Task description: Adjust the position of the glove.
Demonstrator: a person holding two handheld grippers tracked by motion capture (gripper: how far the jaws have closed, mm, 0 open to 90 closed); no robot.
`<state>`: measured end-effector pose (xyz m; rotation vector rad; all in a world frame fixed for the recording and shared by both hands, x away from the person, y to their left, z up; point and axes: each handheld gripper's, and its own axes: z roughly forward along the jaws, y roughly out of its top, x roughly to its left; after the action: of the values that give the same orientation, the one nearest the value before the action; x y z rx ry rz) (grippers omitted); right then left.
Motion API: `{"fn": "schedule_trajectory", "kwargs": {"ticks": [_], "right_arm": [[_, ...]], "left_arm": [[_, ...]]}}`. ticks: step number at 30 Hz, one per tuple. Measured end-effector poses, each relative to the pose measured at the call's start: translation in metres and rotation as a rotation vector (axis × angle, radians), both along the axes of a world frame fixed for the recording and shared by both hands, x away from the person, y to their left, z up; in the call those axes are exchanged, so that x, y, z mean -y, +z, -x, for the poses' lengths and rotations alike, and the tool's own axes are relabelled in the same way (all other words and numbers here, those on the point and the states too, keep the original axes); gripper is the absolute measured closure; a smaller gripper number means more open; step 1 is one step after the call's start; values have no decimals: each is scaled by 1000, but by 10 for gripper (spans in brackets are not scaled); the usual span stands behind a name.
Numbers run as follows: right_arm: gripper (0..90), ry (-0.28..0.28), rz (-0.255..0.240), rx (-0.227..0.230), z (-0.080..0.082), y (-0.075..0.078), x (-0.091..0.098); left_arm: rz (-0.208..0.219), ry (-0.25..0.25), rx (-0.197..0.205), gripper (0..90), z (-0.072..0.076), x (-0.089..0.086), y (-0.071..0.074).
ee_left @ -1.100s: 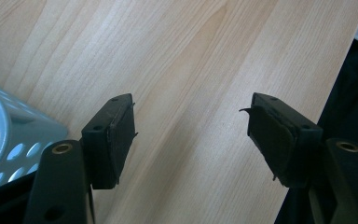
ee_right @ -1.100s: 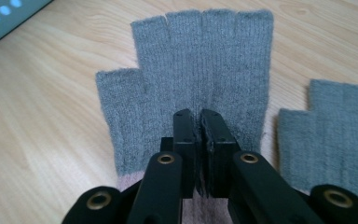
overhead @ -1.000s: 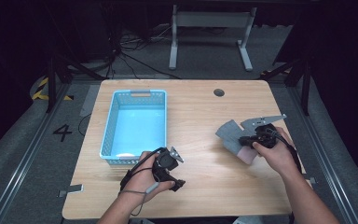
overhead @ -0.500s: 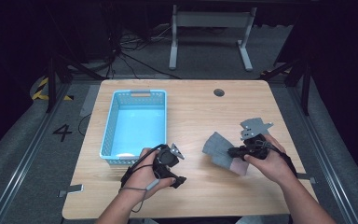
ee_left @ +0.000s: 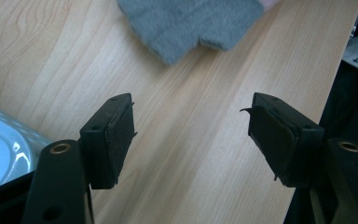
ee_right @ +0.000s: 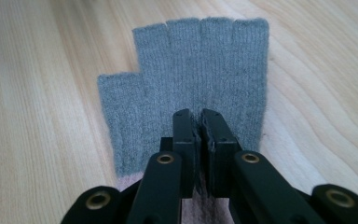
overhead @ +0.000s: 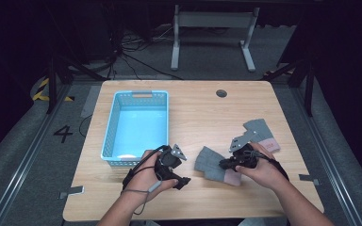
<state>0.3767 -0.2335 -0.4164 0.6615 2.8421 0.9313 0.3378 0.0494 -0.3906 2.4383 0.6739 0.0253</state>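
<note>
A grey fingerless glove (overhead: 210, 162) with a pink cuff lies flat on the wooden table (overhead: 198, 108), its finger stubs pointing left. My right gripper (overhead: 224, 164) is shut on its cuff end. In the right gripper view the jaws (ee_right: 200, 123) pinch the knit and the glove (ee_right: 191, 79) spreads out ahead of them. A second grey glove (overhead: 260, 132) lies farther right. My left gripper (overhead: 183, 168) rests open by the basket's near corner. In the left gripper view its pads (ee_left: 193, 135) stand wide apart over bare wood, with the glove's edge (ee_left: 191, 23) beyond.
A light blue plastic basket (overhead: 111, 127) stands at the table's left with nothing in it; its corner (ee_left: 0, 149) shows beside my left jaws. A round cable hole (overhead: 221, 93) sits near the far edge. Dark floor and a metal stand lie beyond.
My right gripper has moved left and toward the near edge, dragging one glove with it. The second glove stayed behind at the right. The left gripper has not moved.
</note>
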Motion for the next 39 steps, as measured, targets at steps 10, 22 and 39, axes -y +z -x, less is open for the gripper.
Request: {"fn": "schedule_trajectory", "kwargs": {"ticks": [10, 22, 39], "right_arm": [[826, 25, 14, -12, -1, -12, -6], [797, -54, -37, 6, 5, 9, 19], [898, -35, 26, -105, 18, 6, 35]], "left_arm": [[-10, -25, -5, 500, -1, 1, 0], [38, -43, -10, 823, -1, 5, 4], [24, -69, 8, 853, -9, 17, 5]]}}
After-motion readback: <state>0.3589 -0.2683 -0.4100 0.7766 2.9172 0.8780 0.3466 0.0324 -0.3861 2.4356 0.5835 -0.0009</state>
